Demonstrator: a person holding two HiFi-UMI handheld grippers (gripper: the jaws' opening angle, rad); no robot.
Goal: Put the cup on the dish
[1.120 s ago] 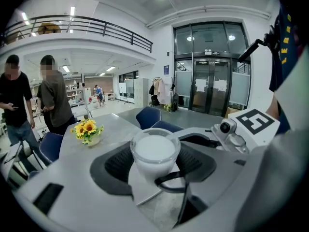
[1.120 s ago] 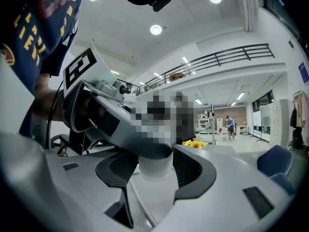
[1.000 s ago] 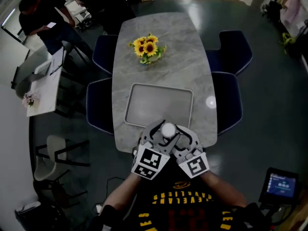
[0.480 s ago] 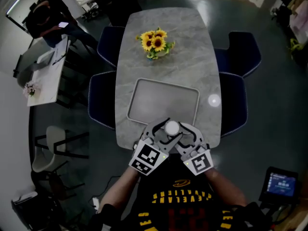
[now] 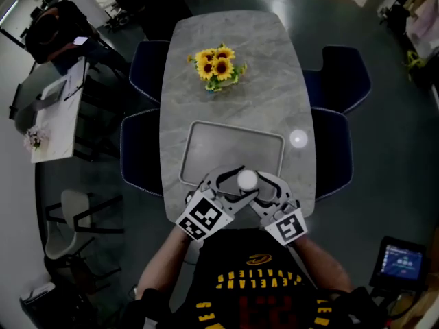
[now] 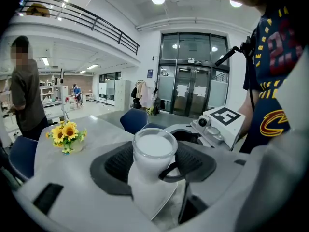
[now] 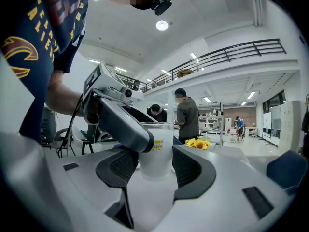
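Observation:
A white cup (image 5: 245,179) sits between both grippers at the near end of the table, over the front rim of a grey tray (image 5: 233,149). My left gripper (image 5: 235,182) closes on it from the left, and my right gripper (image 5: 255,184) from the right. In the left gripper view the cup (image 6: 153,151) shows a milky white top, with a dark right fingertip (image 6: 170,170) hooked against its side. A pale flat shape lies under it; I cannot tell what it is. In the right gripper view the cup (image 7: 157,149) carries a small label, and a left finger (image 7: 126,124) crosses it.
The marble table (image 5: 240,53) carries a sunflower vase (image 5: 217,67) at its far half. A small round white spot (image 5: 298,139) lies right of the tray; dish or glare, I cannot tell. Dark blue chairs (image 5: 343,81) flank the table. People stand at the far left.
Both grippers stay clasped round the cup at the tray's near rim. Only the head camera has shifted a little, so the table sits slightly differently in the frame.

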